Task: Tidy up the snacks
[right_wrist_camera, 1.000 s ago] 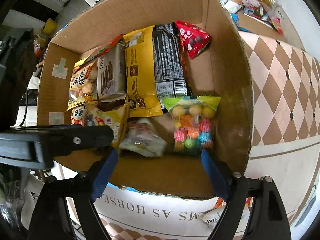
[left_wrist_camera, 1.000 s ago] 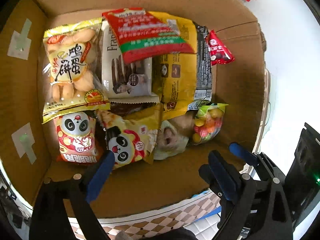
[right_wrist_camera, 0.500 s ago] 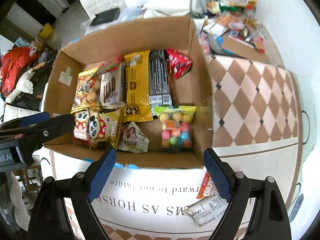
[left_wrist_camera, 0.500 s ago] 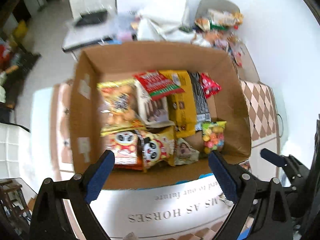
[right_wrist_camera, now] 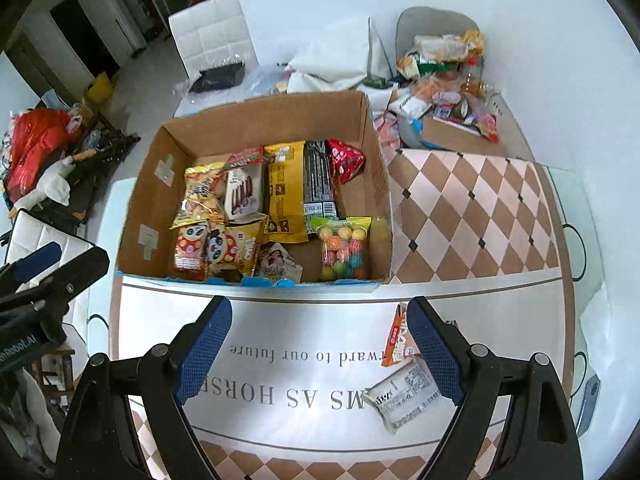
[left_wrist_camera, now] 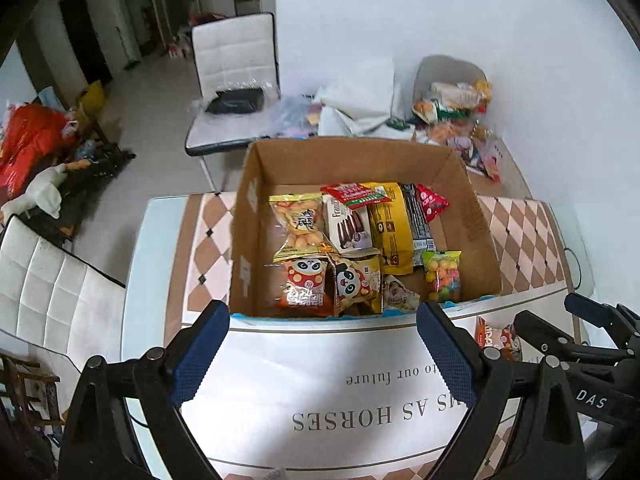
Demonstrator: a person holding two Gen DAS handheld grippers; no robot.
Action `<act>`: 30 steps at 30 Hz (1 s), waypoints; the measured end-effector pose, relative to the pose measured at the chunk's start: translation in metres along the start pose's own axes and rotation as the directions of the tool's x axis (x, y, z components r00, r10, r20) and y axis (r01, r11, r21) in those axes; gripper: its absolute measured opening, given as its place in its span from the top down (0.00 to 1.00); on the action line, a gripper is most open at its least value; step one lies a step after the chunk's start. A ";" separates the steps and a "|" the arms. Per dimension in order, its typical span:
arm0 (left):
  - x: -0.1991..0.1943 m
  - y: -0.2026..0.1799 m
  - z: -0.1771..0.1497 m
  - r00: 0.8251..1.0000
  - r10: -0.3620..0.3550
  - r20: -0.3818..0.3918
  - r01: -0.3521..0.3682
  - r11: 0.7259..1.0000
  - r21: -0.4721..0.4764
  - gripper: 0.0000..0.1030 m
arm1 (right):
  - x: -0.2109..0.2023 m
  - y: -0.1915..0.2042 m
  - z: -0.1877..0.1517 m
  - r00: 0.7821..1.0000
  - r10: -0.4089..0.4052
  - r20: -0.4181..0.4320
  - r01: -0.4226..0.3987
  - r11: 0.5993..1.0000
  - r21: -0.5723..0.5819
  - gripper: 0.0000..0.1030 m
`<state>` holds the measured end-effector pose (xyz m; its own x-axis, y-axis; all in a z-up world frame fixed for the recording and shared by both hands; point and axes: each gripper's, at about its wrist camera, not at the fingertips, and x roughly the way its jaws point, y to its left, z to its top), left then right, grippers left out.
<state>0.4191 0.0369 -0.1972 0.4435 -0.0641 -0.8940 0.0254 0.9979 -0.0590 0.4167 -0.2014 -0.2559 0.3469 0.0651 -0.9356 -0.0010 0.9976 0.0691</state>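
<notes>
A cardboard box point(left_wrist_camera: 476, 216) point(right_wrist_camera: 138, 204) stands on the table, holding several snack packets: panda bags point(left_wrist_camera: 306, 284), a yellow packet point(right_wrist_camera: 285, 192), a gumball bag point(right_wrist_camera: 345, 249) and a red packet point(left_wrist_camera: 431, 202). My left gripper point(left_wrist_camera: 322, 354) is open and empty, raised above the table in front of the box. My right gripper point(right_wrist_camera: 320, 346) is open and empty, also in front of the box. An orange packet point(right_wrist_camera: 396, 338) and a white packet point(right_wrist_camera: 404, 398) lie on the table by the right fingers; the orange one also shows in the left wrist view point(left_wrist_camera: 494, 338).
A second pile of snacks point(right_wrist_camera: 444, 64) sits on a chair and carton beyond the box. White chairs point(left_wrist_camera: 236, 56) stand behind and to the left point(left_wrist_camera: 52, 292). The table point(right_wrist_camera: 472, 216) has a diamond-pattern cloth; its edge lies at the right.
Both grippers have pulled up and back out of the box, from just above the snacks to well above the table in front of it. Both stayed open.
</notes>
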 end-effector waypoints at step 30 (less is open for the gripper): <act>0.137 -0.242 -0.133 0.880 -0.091 -0.465 0.290 0.879 0.378 0.07 | 0.053 -0.227 -0.171 0.969 0.072 -0.237 0.067 0.845 0.531 0.06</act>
<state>0.3545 -0.2142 -0.3640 -0.0288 -0.1485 -0.9885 0.4902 0.8597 -0.1434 0.2747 -0.4207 -0.3803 0.1136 0.1404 -0.9836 0.5205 0.8349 0.1793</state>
